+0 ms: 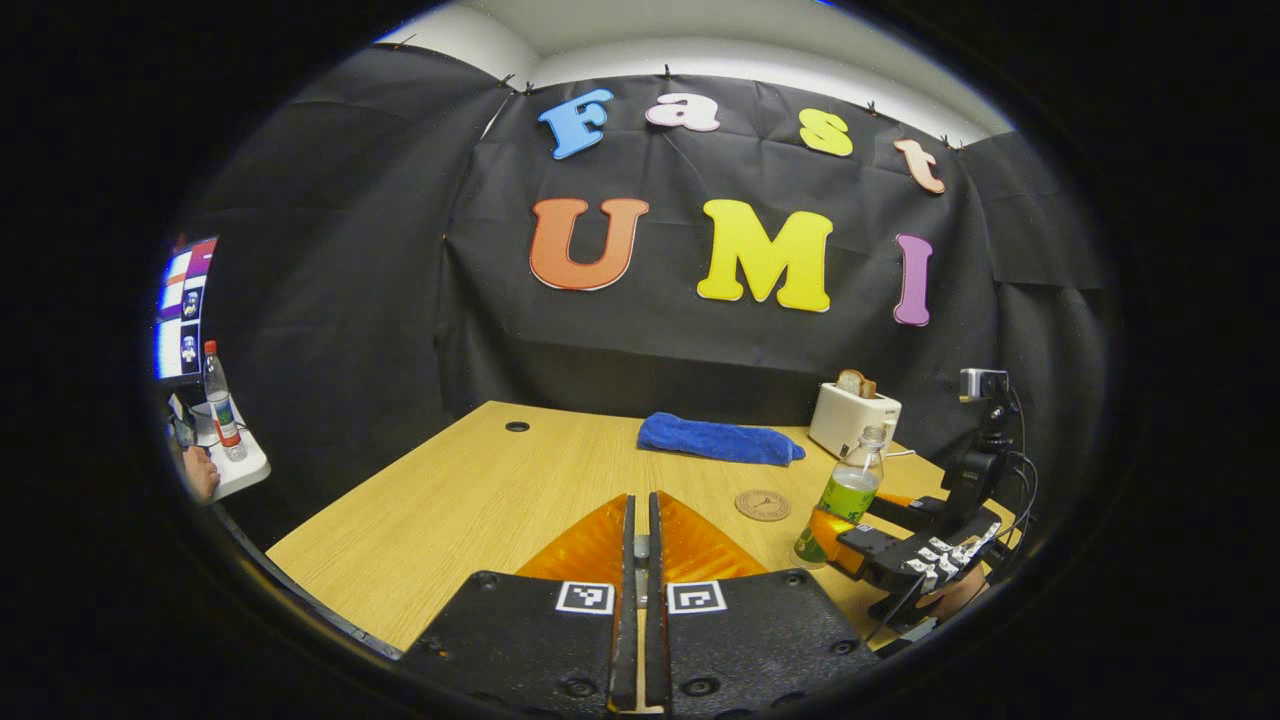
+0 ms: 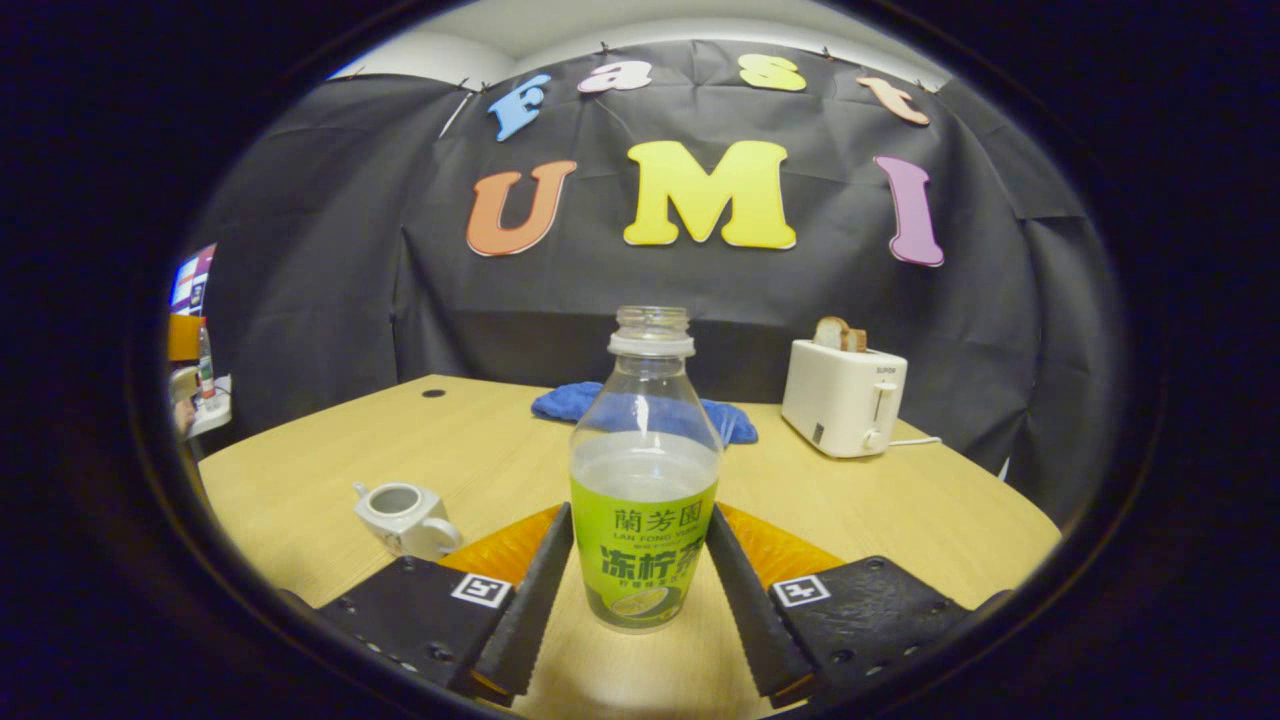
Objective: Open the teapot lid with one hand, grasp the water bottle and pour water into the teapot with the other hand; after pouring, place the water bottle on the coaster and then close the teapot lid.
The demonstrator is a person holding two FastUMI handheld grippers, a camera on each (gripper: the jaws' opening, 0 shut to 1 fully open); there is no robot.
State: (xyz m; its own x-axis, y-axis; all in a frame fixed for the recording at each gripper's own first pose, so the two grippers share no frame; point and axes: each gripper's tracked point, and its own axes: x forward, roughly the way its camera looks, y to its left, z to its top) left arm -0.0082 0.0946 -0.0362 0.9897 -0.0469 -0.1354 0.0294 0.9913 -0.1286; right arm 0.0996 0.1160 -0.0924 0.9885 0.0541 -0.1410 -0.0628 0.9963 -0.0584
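A: Nearest in the right gripper view, the right claw (image 2: 640, 590): how does it stand?

B: Its two fingers bracket the lower body of the water bottle (image 2: 645, 480), one on each flank. They lie at or just beside the label, yet firm pressure from both cannot be confirmed, so the grasp is best treated as not yet secured. The bottle stands upright on the desk (image 2: 900, 520), uncapped and roughly half full.

A: And the left claw (image 1: 641, 560)?

B: In the left gripper view its fingers are drawn together, with only a thin slit between them. Whether they pinch anything cannot be told.

A: Where is the teapot (image 2: 405, 518)?

B: On the desk to the left of the bottle in the right gripper view. Its mouth looks open and no lid sits on it.

A: What makes this step go well?

B: Judged from this frame: close squarely on the labelled waist and lift straight, since the neck is open. Tilt only once the neck is over the small mouth, and pour slowly.

A: Farther off?

B: The round coaster (image 1: 762, 504), just beside the bottle in the left gripper view, awaits the set-down. Beyond lie a blue cloth (image 1: 720, 440) and a toaster (image 2: 843, 398) holding bread.
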